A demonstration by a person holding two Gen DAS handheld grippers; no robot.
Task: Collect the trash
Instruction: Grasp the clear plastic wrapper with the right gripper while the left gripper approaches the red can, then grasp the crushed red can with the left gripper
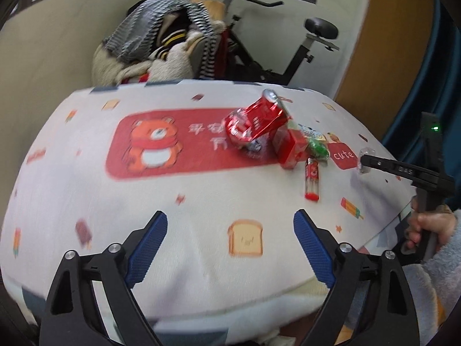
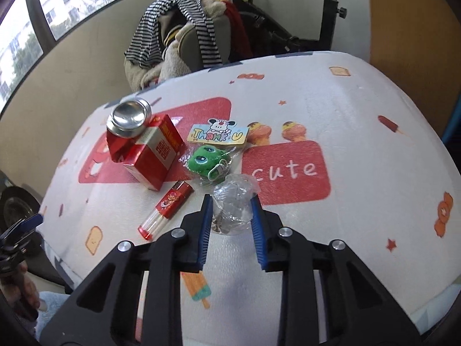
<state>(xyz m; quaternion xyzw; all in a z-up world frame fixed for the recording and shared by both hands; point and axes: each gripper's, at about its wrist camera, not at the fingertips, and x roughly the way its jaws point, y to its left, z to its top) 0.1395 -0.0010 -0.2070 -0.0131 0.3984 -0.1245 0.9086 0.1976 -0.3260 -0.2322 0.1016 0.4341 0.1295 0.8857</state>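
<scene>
Trash lies on a table with a white cartoon-print cloth (image 1: 201,196). A crushed red can (image 1: 255,122) leans on a red carton (image 1: 289,148); both also show in the right wrist view, can (image 2: 128,122) and carton (image 2: 154,155). A red lighter (image 2: 167,210) lies in front, and shows in the left wrist view (image 1: 311,180). A packaged green plush toy (image 2: 209,160) lies beside it. My right gripper (image 2: 232,201) is closed around a crumpled clear plastic wrapper (image 2: 234,204) on the cloth. My left gripper (image 1: 230,225) is open and empty above the near cloth.
A chair piled with striped and fleecy clothes (image 1: 161,43) stands behind the table, an exercise bike (image 1: 302,54) to its right. A wooden door (image 1: 389,57) and blue curtain are at far right. Windows run along the back wall (image 2: 72,3).
</scene>
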